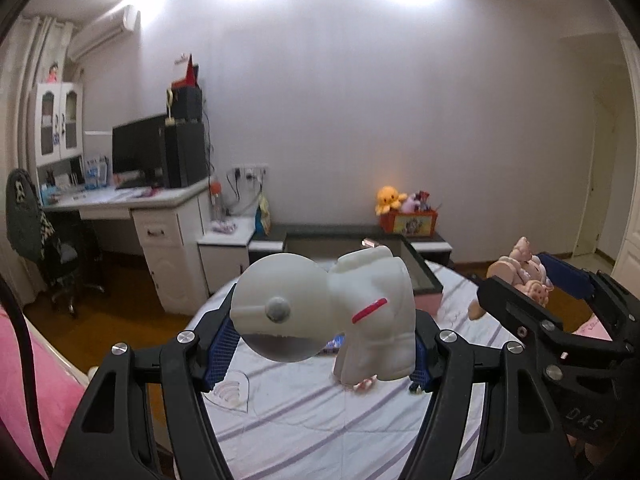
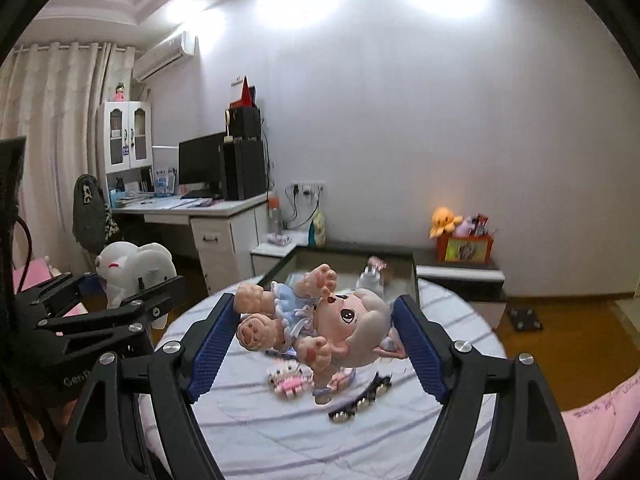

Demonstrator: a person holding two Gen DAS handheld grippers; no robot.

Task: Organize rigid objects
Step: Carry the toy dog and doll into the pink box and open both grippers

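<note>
I've got both lifted above the bed (image 2: pixel 280 440): left gripper (image 1: pixel 320 344) clamped on astronaut (image 1: pixel 340 316), right gripper (image 2: pixel 316 340) clamped on doll (image 2: pixel 320 320). Neither placed; 2 small items left on bed.

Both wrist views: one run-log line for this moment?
left tool: shut on white astronaut figure | right tool: shut on pink doll | both held above striped sheet

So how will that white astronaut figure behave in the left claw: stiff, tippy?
The astronaut looks like hard moulded plastic, so probably stiff. The left claw grips its body while the big round helmet juts to one side, so it may pivot. Its smooth surface could slip, though the ribbed blue pads should help.
</note>
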